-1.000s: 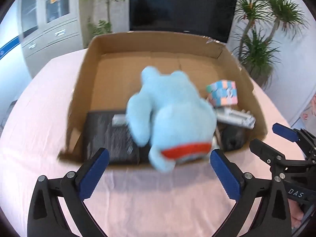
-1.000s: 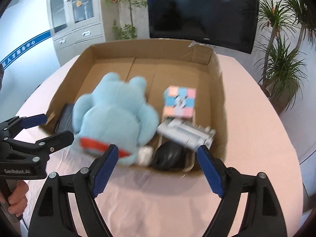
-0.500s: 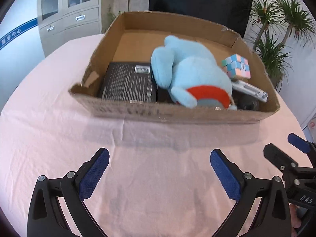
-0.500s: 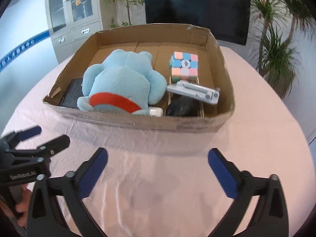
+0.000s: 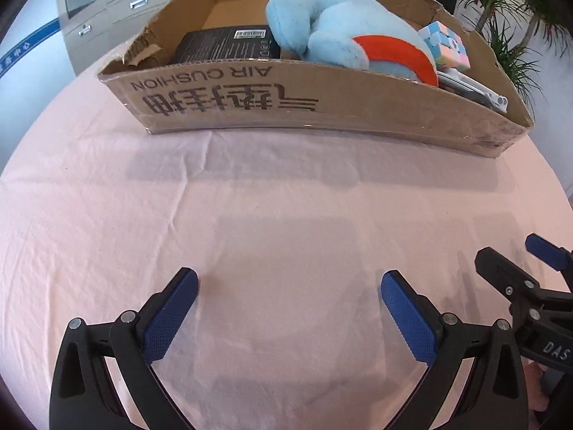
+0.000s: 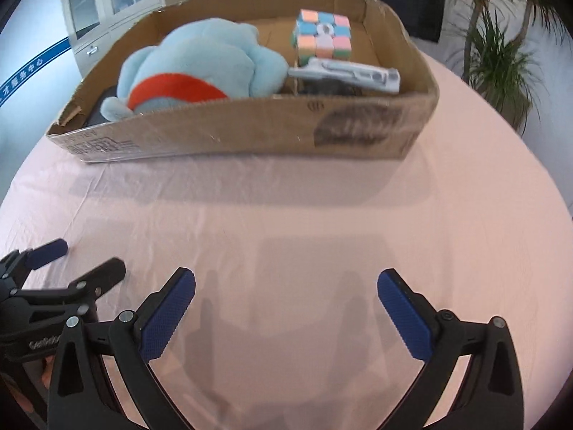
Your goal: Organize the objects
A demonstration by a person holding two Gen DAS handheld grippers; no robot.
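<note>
You are looking at a shallow cardboard box [image 5: 322, 107] sitting on the pink cloth, its near wall printed "AIR CUSHION" upside down. A light-blue plush toy [image 5: 343, 36] with a red band is lying inside, filling the middle and leaning over a flat black package [image 5: 225, 44] at the left. A pastel puzzle cube [image 6: 322, 37] is sitting toward the right rear. A grey-white elongated device [image 6: 345, 73] is lying in front of the cube, resting over something dark that you cannot identify.
</note>
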